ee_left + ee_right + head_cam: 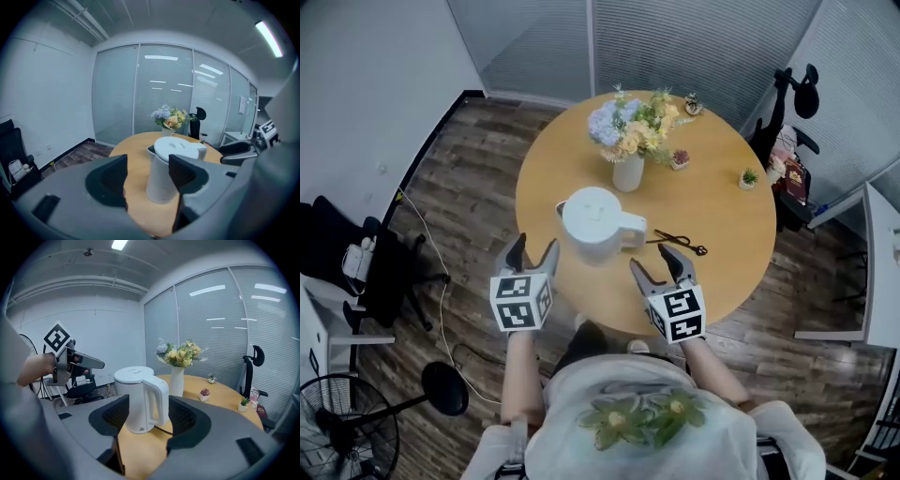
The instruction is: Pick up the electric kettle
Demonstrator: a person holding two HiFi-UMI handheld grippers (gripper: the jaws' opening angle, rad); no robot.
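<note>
I'm looking at a round wooden table (731,225). Its near edge is running under both grippers, so that strip is hidden from me. The white electric kettle (592,223) is standing upright on the near-left part of the table, lid down, handle pointing toward the right gripper's side.

The left gripper (535,246) is hovering at the table edge, near the kettle's left side. Its jaws are spread wide and gripping nothing. In the left gripper view, one jaw is covering part of the kettle body.

The right gripper (652,261) is hovering over the near edge, right of the handle. Its jaws are also spread wide and empty. The kettle is showing in the gap, ahead of the tips and not touching.

A white vase of flowers (628,173) is standing just behind the kettle. Black scissors (680,242) are lying right of the handle. In the right gripper view only a dark sliver is showing behind the kettle's base, and I'm not able to tell what it is.

Small potted plants (680,158) are sitting toward the far edge, too small to make out.
</note>
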